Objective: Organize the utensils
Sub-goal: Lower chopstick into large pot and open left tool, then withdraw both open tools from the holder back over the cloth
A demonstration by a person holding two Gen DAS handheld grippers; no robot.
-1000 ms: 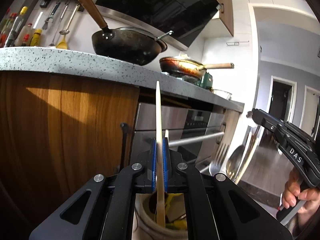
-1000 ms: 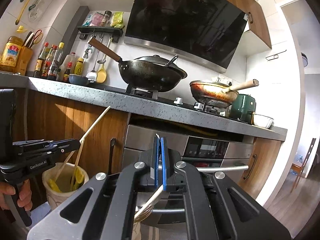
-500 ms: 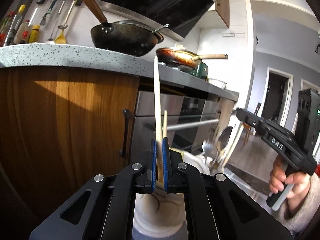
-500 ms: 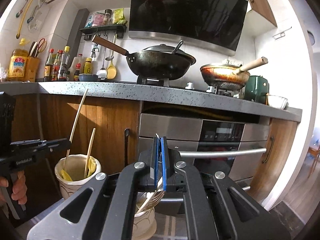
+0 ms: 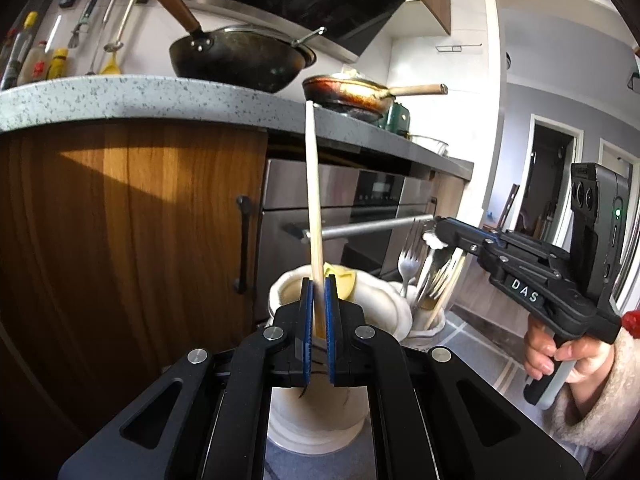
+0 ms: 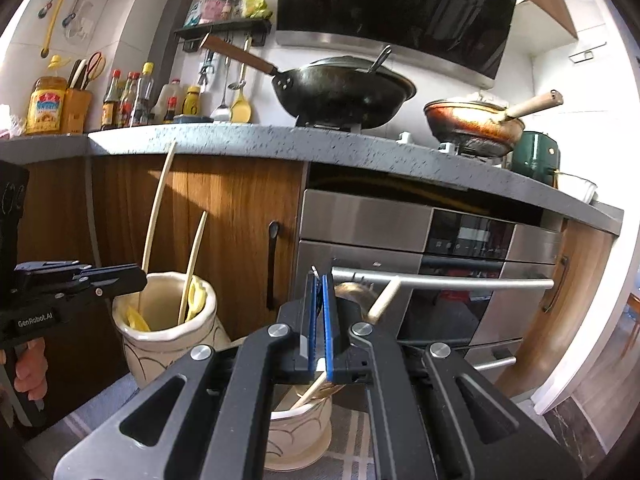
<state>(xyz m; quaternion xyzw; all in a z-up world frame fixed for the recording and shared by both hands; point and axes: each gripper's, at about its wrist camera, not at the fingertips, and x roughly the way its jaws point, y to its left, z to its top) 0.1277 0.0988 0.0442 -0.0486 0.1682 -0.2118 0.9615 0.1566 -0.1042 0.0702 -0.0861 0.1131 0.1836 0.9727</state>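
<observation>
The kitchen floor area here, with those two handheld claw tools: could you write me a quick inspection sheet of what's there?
Surface: grey mat on the floor.
Job's things: cream jar holds long wooden sticks and yellow pieces; smaller jar holds forks and spoons.
Clutter: wok, frying pan and bottles on the counter.
Grippers: left gripper shut on a wooden stick; right gripper shut on a thin metal utensil handle over the smaller jar.
Cables: nothing seen.
Surroundings: wood cabinet, steel oven.

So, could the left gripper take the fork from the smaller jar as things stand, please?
Probably not: the left gripper is already shut on a chopstick, and the right gripper sits over the fork in that jar.
</observation>
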